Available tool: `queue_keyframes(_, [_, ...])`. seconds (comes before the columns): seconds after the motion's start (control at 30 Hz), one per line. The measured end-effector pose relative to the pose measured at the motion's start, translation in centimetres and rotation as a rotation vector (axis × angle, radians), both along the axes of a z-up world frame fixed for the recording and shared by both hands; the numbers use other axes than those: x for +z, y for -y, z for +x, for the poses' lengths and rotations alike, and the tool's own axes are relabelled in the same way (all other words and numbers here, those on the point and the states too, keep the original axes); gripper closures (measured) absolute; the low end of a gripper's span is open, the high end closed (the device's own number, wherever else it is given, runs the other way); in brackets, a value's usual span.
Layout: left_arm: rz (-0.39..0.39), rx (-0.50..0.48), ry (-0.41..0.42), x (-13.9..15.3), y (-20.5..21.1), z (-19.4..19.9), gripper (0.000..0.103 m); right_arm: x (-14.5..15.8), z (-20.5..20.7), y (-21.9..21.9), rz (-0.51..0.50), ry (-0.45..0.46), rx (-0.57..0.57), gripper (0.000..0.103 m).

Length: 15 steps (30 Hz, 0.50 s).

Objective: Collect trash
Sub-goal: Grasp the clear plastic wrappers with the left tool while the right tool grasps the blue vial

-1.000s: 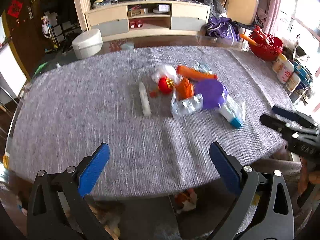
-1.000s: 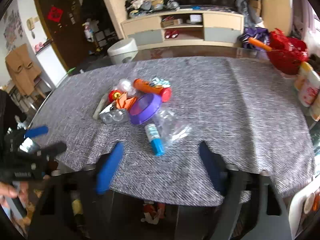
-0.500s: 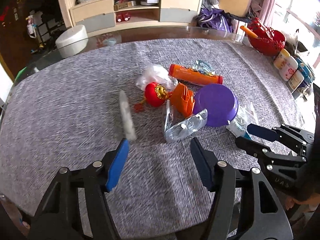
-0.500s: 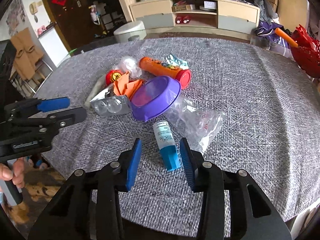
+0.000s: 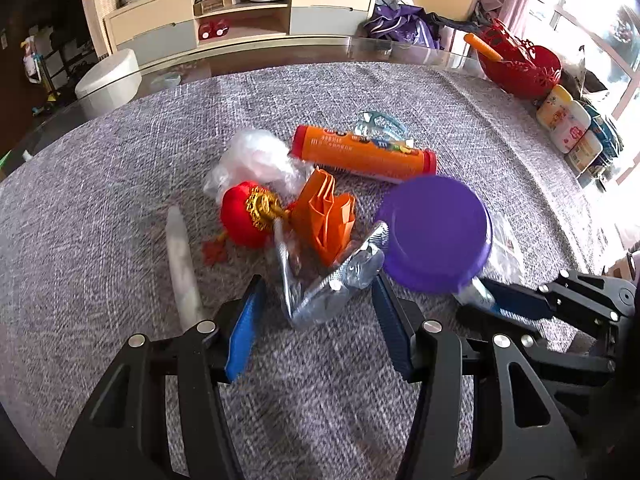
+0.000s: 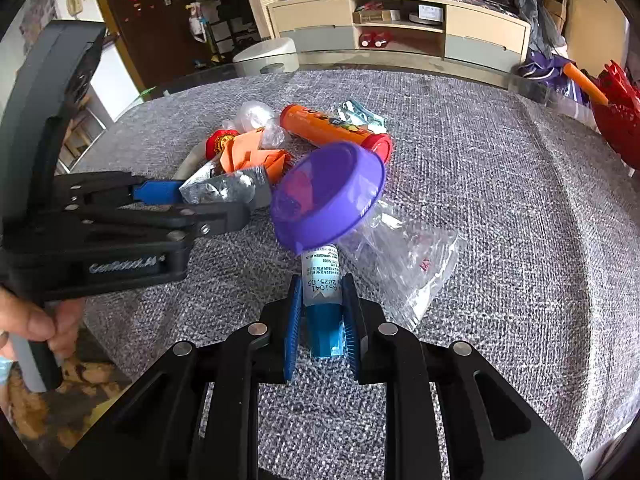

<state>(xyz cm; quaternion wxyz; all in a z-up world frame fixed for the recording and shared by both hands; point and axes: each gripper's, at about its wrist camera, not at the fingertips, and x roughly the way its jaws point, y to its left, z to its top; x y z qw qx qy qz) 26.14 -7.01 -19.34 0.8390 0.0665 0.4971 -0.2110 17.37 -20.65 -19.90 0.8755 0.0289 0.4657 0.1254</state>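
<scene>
The small white-labelled tube with a blue cap (image 6: 322,300) lies on the grey woven tablecloth (image 6: 480,200) between the right gripper (image 6: 320,320) pads, which have just closed onto it. The left gripper (image 5: 316,308), half open after narrowing, straddles the crumpled silver foil blister pack (image 5: 332,280), contact unclear.

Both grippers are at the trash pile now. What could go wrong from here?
The purple bowl leans tilted on the small tube that the right gripper clamps; lifting may tip it. The left gripper straddles the crinkled silver blister pack, which may slip or drag the orange paper.
</scene>
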Motion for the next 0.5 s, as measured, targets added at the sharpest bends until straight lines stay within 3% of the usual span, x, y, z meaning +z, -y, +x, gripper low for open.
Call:
queue_keyframes(0.17, [-0.016, 0.006, 0.005, -0.2, 0.4, 0.5, 0.043, 0.1, -0.5, 0.4, 0.005, -0.004, -0.001, 0.082])
queue_keyframes(0.33, [-0.027, -0.001, 0.012, -0.1, 0.6, 0.7, 0.053, 0.2, -0.7, 0.6, 0.01, -0.005, -0.003, 0.082])
queue_keyframes(0.5, [-0.015, 0.002, 0.022, 0.5, -0.1, -0.7, 0.056, 1.0, -1.8, 0.5, 0.015, 0.011, -0.004, 0.082])
